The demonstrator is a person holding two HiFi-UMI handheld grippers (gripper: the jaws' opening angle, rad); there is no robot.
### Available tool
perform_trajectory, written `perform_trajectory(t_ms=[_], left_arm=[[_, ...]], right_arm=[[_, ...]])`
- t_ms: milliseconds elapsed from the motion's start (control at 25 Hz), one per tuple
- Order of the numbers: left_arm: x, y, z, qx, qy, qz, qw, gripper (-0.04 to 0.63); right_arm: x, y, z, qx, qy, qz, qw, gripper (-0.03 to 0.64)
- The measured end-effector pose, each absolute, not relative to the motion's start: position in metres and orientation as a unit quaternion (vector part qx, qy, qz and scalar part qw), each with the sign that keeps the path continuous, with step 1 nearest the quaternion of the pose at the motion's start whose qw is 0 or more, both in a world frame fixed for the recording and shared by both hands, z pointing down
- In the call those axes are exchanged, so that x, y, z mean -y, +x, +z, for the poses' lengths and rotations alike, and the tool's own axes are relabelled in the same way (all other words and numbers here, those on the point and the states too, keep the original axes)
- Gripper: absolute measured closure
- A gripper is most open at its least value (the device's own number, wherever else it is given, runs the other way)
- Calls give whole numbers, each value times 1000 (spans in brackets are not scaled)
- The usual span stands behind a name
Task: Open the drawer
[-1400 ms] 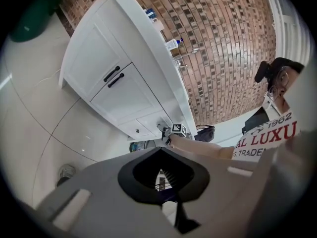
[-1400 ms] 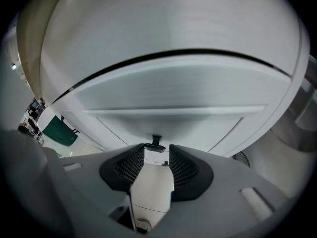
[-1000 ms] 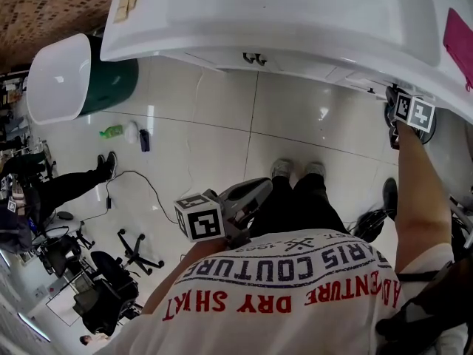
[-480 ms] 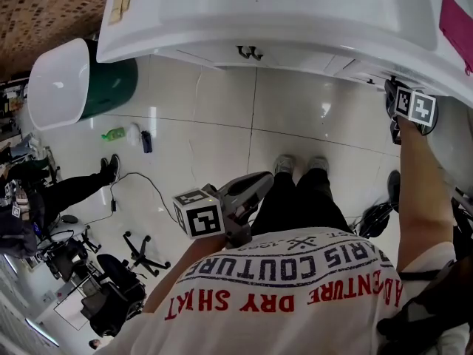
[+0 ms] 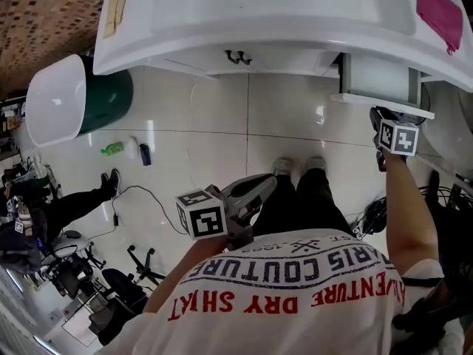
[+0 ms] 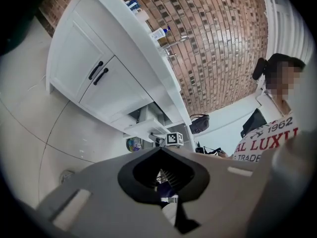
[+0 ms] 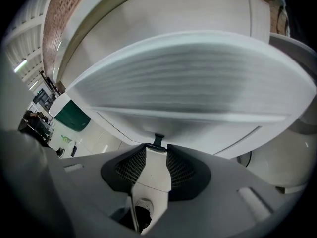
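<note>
A white vanity cabinet (image 5: 259, 21) spans the far side. At its right end a white drawer (image 5: 378, 76) stands drawn out towards the person. The right gripper (image 5: 379, 117) meets the drawer's near front, its jaws closed on the small black handle (image 7: 158, 142). The left gripper (image 5: 264, 183), jaws together and empty, hangs near the body, well apart from the drawer.

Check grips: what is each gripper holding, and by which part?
Right gripper: jaws closed on the dark handle of the drawer, at its front. Left gripper: nothing held, jaws together.
</note>
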State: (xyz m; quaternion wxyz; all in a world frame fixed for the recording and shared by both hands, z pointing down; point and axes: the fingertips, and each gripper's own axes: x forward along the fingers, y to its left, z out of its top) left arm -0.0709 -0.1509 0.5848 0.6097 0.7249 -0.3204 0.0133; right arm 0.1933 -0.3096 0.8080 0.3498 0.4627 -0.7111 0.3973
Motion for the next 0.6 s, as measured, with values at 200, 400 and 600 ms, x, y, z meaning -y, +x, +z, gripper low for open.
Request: perform_trajectory(t_ms=[200, 400, 600], left_arm=[[147, -64, 582, 311, 726, 15, 613, 611], [142, -60, 578, 302, 732, 20, 610, 611], [141, -76, 571, 312, 732, 23, 605, 611]], right_arm=[[274, 197, 805, 709, 458, 403, 354, 482], [248, 200, 806, 711, 454, 402, 356, 483], [244, 202, 802, 707, 457, 401, 361, 485]])
